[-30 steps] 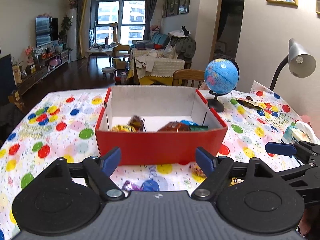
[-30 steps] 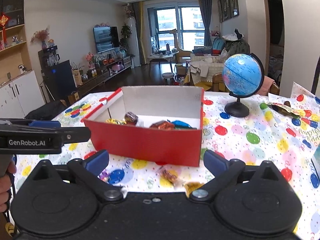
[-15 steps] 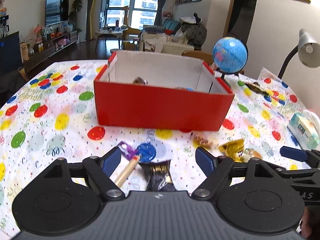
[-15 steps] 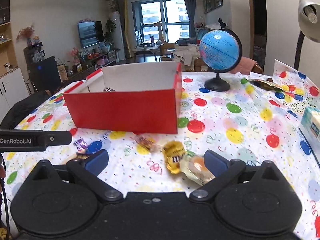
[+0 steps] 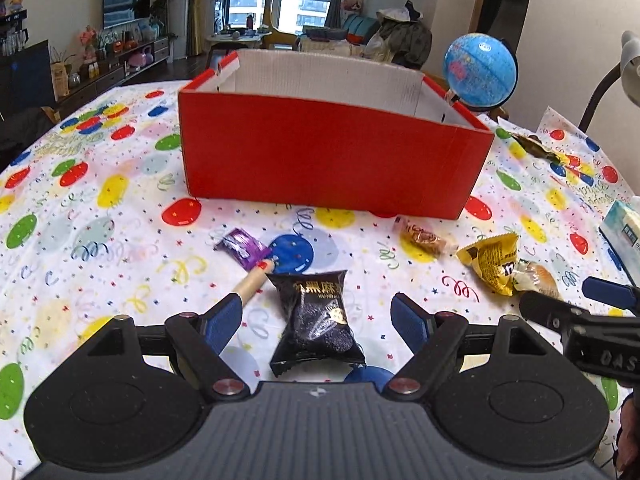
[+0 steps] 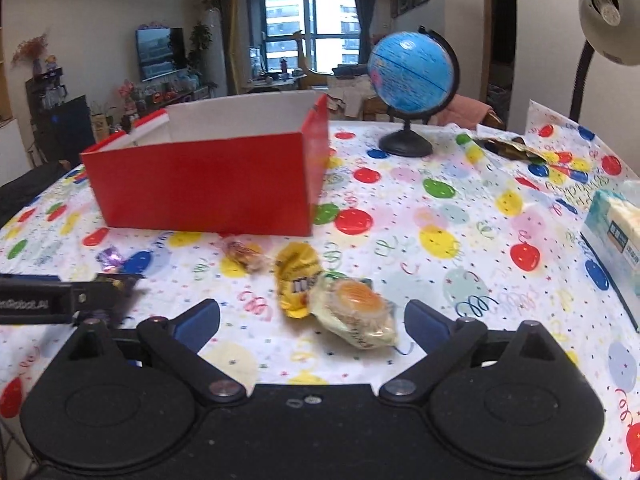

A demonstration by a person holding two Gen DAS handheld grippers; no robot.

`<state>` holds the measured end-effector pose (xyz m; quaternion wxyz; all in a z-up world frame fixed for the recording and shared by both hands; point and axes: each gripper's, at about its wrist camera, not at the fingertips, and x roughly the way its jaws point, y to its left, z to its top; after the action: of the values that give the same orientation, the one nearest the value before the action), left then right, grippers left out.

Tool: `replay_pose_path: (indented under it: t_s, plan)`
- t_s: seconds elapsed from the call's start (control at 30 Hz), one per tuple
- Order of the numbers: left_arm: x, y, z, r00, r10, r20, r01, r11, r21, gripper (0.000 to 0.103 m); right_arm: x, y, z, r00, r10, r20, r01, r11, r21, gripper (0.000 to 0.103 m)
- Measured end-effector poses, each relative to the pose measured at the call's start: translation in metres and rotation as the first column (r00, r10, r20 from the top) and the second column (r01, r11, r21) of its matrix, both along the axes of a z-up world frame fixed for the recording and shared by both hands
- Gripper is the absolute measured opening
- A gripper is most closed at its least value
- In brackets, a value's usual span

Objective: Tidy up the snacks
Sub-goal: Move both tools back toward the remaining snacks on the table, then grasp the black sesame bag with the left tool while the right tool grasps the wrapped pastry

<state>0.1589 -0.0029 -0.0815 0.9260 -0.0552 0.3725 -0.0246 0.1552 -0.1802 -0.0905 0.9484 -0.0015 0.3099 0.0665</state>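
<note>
The snacks lie loose on the balloon-print tablecloth (image 5: 100, 240), in front of the red box (image 5: 328, 160), which I take to be where they belong. A black sesame packet (image 5: 316, 320) sits squarely between the fingers of the left gripper (image 5: 316, 316), whose jaws stand apart with neither pad touching it, so it is framed for a pick rather than held. Just beside it are a tan stick with a red tip (image 5: 254, 280) and a purple-wrapped sweet (image 5: 242, 248), close enough that a careless squeeze might catch the stick too.

Over on the other side, the right gripper (image 6: 312, 320) has its jaws spread wide, though they have just been narrowing a little, around a pale round pastry in clear wrap (image 6: 356, 312); the pads are not yet on it. That pastry overlaps a yellow candy packet (image 6: 298, 276), and a small amber-wrapped sweet (image 6: 244, 254) lies nearer the box. Whether the box already has anything in it I cannot tell from this low angle.

The globe (image 6: 412, 72) and tissue pack (image 6: 616, 236) stand well clear.
</note>
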Motion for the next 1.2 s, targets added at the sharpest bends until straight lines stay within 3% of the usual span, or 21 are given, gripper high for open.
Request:
replay_pose_path:
  t_s: [0.27,0.53,0.67,0.7,0.73,0.87,1.2]
  plan:
    - [0.006,-0.006,-0.014,1.0,0.008,-0.013,-0.007,1.0,0.006,0.081,0.022,-0.019,-0.021,0.996,-0.075,-0.05,0.076,0.997,0.015,0.082]
    - [0.008,-0.009,-0.021,1.0,0.011,-0.011,-0.011,1.0,0.01,0.08,0.027,-0.022,-0.024,0.995,-0.083,-0.061,0.085,0.995,0.042,0.071]
    - [0.008,-0.011,-0.023,1.0,0.016,-0.017,-0.016,1.0,0.009,0.07,0.029,-0.024,-0.025,0.994,-0.081,-0.067,0.085,0.995,0.055,0.07]
    - [0.008,-0.01,-0.023,1.0,0.019,-0.017,-0.019,1.0,0.008,0.068,0.03,-0.024,-0.026,0.995,-0.08,-0.067,0.084,0.995,0.057,0.065]
    - [0.008,-0.01,-0.023,1.0,0.023,-0.015,-0.023,1.0,0.007,0.061,0.03,-0.024,-0.026,0.995,-0.076,-0.067,0.08,0.995,0.06,0.059]
    - [0.008,-0.009,-0.022,0.999,0.03,-0.011,-0.03,0.999,0.013,0.042,0.029,-0.026,-0.026,0.993,-0.095,-0.066,0.099,0.993,0.057,0.057]
    - [0.004,-0.002,-0.017,0.999,0.032,-0.008,-0.032,0.999,-0.006,0.037,0.013,-0.023,-0.017,0.993,-0.114,-0.026,0.115,0.993,0.037,0.053]
